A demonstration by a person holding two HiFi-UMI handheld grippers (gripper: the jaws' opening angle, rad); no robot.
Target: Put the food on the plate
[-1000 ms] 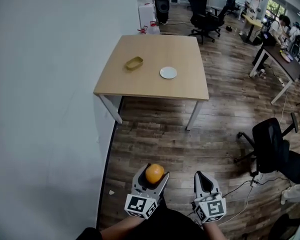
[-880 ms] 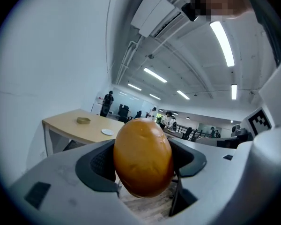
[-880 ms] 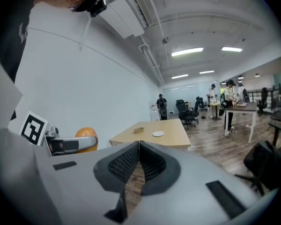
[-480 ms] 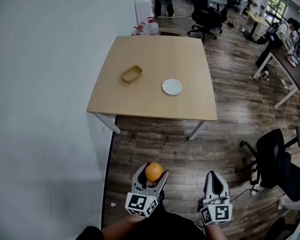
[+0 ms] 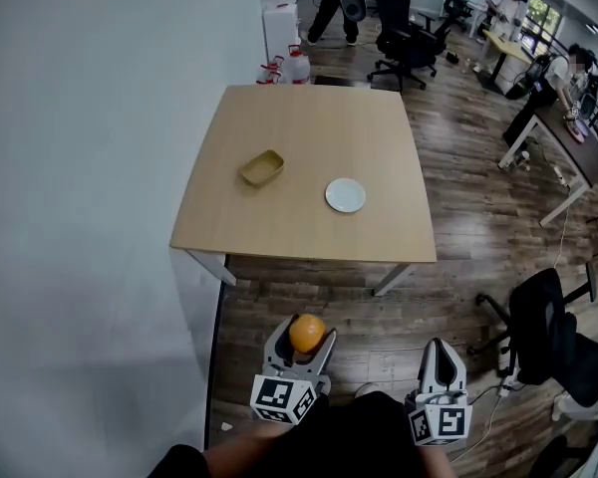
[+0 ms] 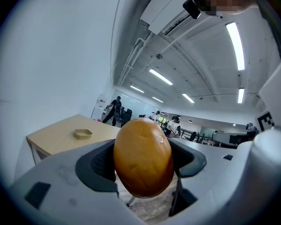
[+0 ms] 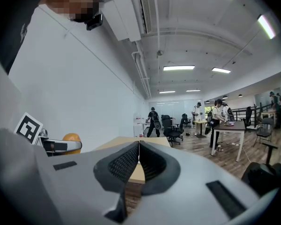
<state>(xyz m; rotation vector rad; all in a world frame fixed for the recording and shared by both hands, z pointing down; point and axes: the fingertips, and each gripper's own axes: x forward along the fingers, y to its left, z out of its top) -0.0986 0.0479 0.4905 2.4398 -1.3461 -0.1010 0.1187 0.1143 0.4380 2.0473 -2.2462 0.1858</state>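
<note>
L gripper (image 5: 304, 345) is clamping the orange (image 6: 143, 157) across its middle, well short of the table (image 5: 279, 239); it is looking round, smooth, prob. firm but slippery. Plate (image 5: 346, 195) is lying near table centre. R gripper (image 5: 438, 353) jaws are touching, empty.

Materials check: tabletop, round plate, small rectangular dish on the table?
Tabletop: light wood or wood-look laminate, matte. It is an even tan with no glare.
Round plate: white and smooth, likely ceramic or plastic. It is too small to tell which.
Rectangular dish: pale yellow-tan, dull finish, possibly bamboo or plastic. Uncertain.
</note>
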